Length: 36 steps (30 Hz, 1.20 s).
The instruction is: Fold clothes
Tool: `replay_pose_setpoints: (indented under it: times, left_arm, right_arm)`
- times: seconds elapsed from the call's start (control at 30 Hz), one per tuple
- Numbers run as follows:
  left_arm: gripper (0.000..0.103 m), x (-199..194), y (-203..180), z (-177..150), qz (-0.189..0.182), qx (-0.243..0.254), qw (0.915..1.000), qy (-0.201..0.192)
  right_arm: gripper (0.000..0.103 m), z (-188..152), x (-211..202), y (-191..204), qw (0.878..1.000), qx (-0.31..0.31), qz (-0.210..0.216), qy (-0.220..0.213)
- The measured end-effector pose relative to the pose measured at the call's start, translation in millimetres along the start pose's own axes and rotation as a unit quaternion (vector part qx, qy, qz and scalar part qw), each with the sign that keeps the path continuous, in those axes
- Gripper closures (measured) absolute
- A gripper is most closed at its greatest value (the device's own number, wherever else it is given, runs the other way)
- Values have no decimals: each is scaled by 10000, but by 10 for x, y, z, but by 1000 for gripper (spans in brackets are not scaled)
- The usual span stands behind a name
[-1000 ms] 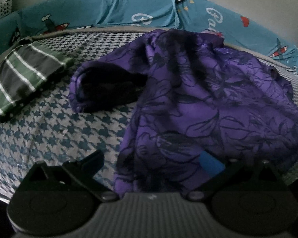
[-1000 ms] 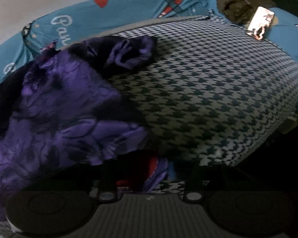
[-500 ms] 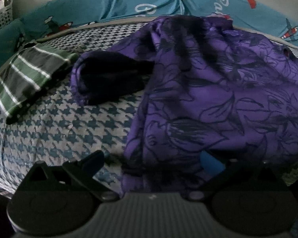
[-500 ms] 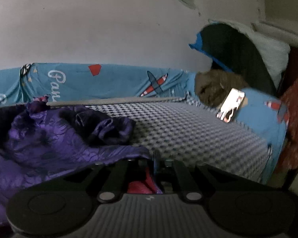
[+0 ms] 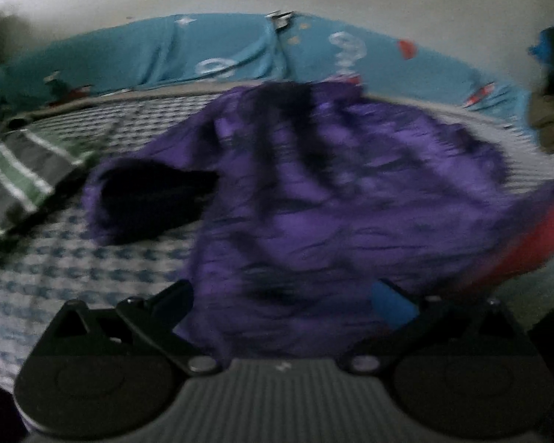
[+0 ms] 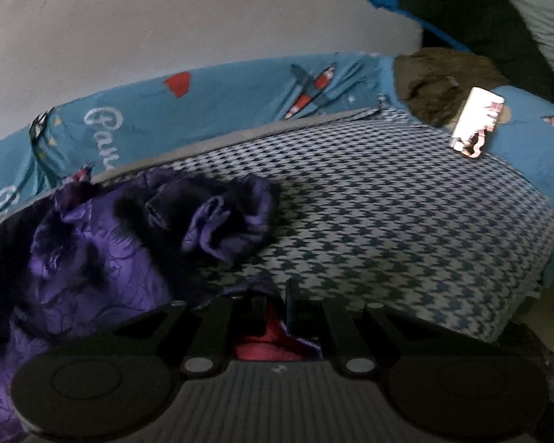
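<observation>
Jaws of the right gripper [image 6: 290,306] stand pressed together on a near edge of the purple garment [image 5: 332,199], with something red showing just behind the pinch; what it is cannot be told. Jaws of the left gripper [image 5: 280,302] stand spread wide, and purple cloth fills the gap between them, but the blurred view does not settle whether either finger bears on it. Purple garment: heaped in loose folds on the houndstooth bed cover [image 6: 406,199], one dark sleeve opening [image 5: 144,203] lying to its left, a crumpled sleeve end [image 6: 218,221] at its far right. A green striped garment [image 5: 14,177] lies flat at the far left, apart from the purple one. A blue printed bumper [image 6: 240,92] runs along the far side of the bed below the pale wall. Handling, by judgement: the cloth appears thin, light and limp, with a faint sheen that suggests a slippery weave; it should drape and sag from any held point and may slide out of a shallow pinch. Suitable holds would be a hem or seam, taken deep, with the two grippers well apart along one edge so that the panel hangs flat between them.
</observation>
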<state>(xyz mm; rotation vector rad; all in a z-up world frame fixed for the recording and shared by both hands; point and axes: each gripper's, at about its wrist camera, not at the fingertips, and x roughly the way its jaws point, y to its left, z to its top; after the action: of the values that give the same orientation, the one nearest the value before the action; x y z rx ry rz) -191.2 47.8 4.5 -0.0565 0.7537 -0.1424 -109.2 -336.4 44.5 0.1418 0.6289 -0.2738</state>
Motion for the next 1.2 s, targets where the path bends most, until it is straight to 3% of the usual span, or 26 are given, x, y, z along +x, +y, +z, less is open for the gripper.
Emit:
replay_pose_setpoints:
  times: [0.07,0.17,0.37,0.47,0.53,0.73,0.87,1.1,1.2]
  left_arm:
    - [0,-31,-123,-24,-304,167,9994,-37]
    - [0,36,-321,-77,-311,582,9978,37]
    - [0,378,-485,-32,33,724,9971,249]
    - [0,533,-544,-10,185,750,9964,337]
    - [0,596,-551,15,237,709,9966,353]
    - [0,732,-565,129,332,593,9971,344]
    - [0,791,-563,169,353,526,9974,332]
    - [0,805,-530,194,308,417,9981,332]
    - [0,800,-523,192,304,410,9982,315]
  right_arm:
    - [98,25,68,72,9999,-102,86,12]
    - [98,56,189,154,9996,-197,185,64]
    - [91,74,472,274,9984,-211,357,389]
    - [78,38,569,266,9977,-117,270,604]
    - [59,30,577,209,9969,-1,265,738]
    - [46,-5,414,2,9928,447,619,919]
    - [40,-124,259,-186,9832,1023,1038,1098]
    - [38,-410,212,-319,9623,1675,1386,1632]
    - [38,-452,189,-296,9630,1683,1420,1556]
